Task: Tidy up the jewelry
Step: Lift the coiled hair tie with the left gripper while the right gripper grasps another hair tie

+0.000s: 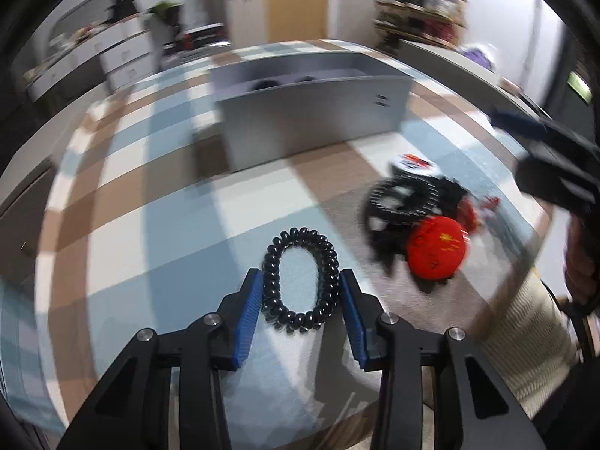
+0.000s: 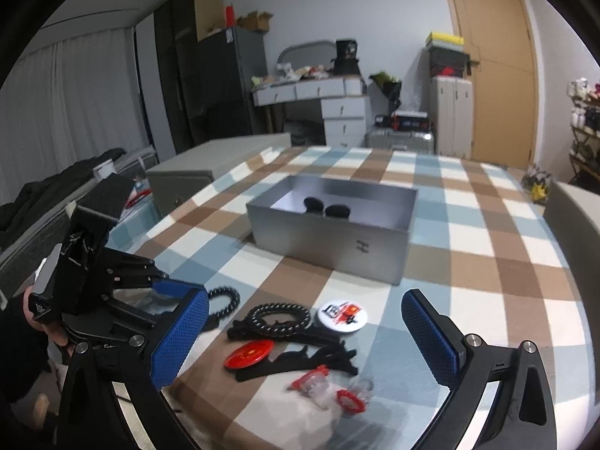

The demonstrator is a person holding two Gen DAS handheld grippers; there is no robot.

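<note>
A black spiral hair tie (image 1: pixel 300 279) lies on the checked cloth between the blue pads of my left gripper (image 1: pixel 300 281). The pads touch its sides and it looks gripped; it also shows in the right wrist view (image 2: pixel 225 302). A grey open box (image 2: pixel 333 232) stands further back with two dark items (image 2: pixel 326 208) inside. My right gripper (image 2: pixel 303 322) is open above a pile: a black spiral tie (image 2: pixel 281 318), black clips (image 2: pixel 318 356), a red disc (image 2: pixel 249 352), a white badge (image 2: pixel 341 313), clear red-capped pieces (image 2: pixel 330 390).
The checked tablecloth (image 2: pixel 468 232) covers the table. A grey cabinet (image 2: pixel 202 168) stands at the left of the table. The same pile (image 1: pixel 420 217) sits right of my left gripper. Drawers, a fridge and a door are far behind.
</note>
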